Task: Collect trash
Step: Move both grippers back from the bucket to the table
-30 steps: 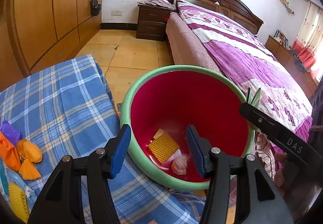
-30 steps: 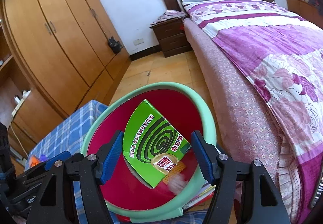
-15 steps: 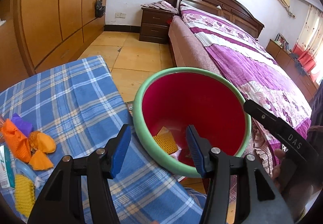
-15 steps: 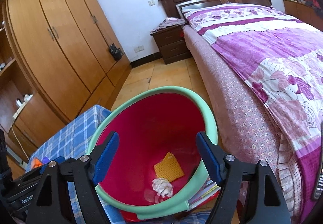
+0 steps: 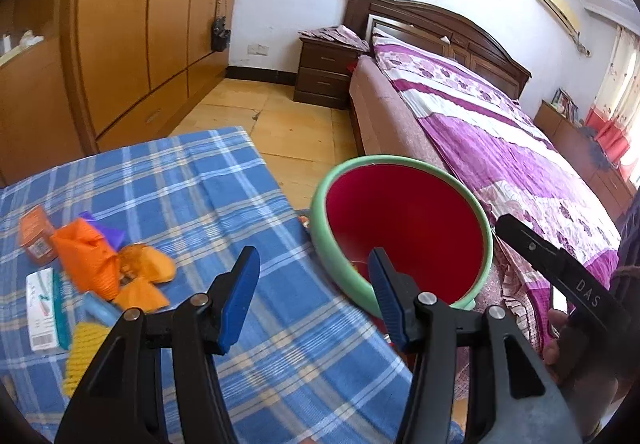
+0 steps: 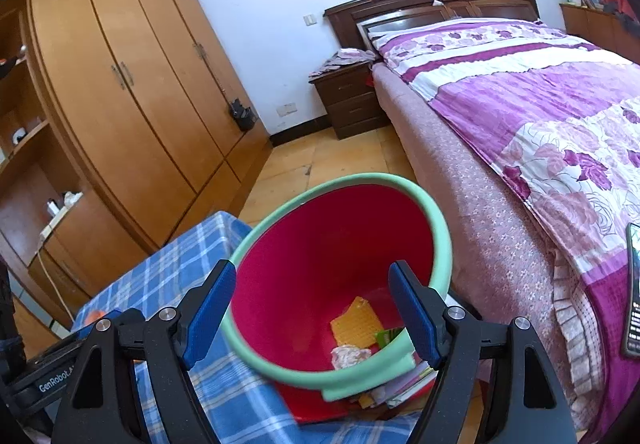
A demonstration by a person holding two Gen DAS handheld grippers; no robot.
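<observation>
Hovering over the red plastic bin with the green rim [image 6: 438, 228], the right gripper [image 6: 312, 308] stood wide and empty. The left gripper [image 5: 314, 296], also wide and empty, pointed at the blue checked tablecloth [image 5: 192, 180] beside the bin. Remaining trash, crumpled orange wrappers [image 5: 100, 264] and a white carton [image 5: 42, 308], lay left of the bin; a low, level approach would probably suit, since neighbouring scraps crowded them.
</observation>
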